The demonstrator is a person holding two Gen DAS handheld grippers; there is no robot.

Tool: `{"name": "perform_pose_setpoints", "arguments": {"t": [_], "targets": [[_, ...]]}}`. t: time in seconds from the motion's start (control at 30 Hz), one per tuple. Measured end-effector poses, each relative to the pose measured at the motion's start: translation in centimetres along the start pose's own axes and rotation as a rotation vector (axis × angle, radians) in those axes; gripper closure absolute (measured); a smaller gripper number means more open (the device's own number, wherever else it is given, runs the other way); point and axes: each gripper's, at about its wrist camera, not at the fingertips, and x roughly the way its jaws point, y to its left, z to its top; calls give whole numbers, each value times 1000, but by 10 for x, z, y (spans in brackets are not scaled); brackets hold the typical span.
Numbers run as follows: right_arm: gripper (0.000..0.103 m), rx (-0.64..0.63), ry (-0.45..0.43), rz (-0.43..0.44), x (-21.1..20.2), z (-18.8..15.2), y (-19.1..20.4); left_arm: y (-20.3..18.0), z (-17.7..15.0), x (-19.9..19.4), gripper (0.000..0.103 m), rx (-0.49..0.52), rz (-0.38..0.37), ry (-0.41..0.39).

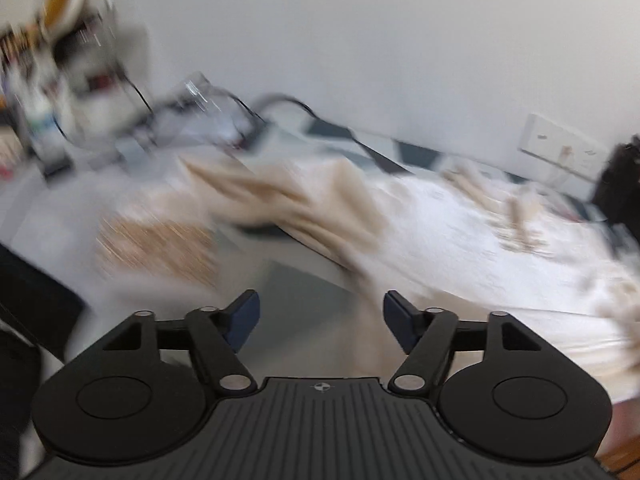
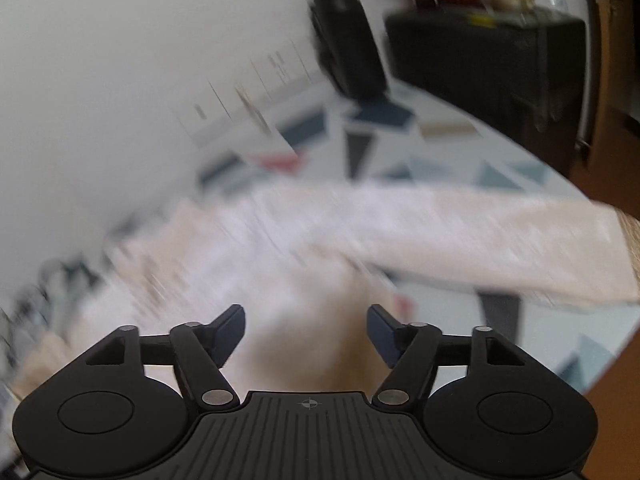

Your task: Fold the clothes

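Note:
A pale cream and white garment lies spread and rumpled across the table in the left wrist view, blurred by motion. My left gripper hangs above its near edge, open, with nothing between its blue pads. In the right wrist view the same garment stretches across the patterned tablecloth, one part reaching right to the table's edge. My right gripper is above the cloth, open, its pads apart and holding nothing.
Cluttered bottles and cables stand at the table's far left. A wall socket is on the white wall. A dark canister and a black cabinet with red and white cups on top stand beyond the round table edge.

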Motion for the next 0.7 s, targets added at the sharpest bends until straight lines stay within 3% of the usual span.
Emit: {"name": "perform_pose_setpoints", "arguments": {"t": [0.2,0.33,0.37,0.4,0.5,0.57,0.63,0.7], "targets": [[31,17,-99,119,15,28,72,30,9,58,31,136,125,122],[30,35,-80,149,42,21,123,31,-2,88,31,271,152,180],[30,32,-68,154,47,21,134,31,-5,93,33,300,151,187],[30,23,-58,155,52,19,145,33,-6,96,44,320,144,188],[30,-26,-40,145,67,9,173,50,-1,95,76,301,68,181],[29,-53,-28,131,77,3,187,65,11,87,86,241,-6,178],[29,-59,-11,118,86,-3,195,82,29,75,89,156,-75,171],[29,-41,6,108,94,-8,197,101,51,61,89,10,-196,172]]}}
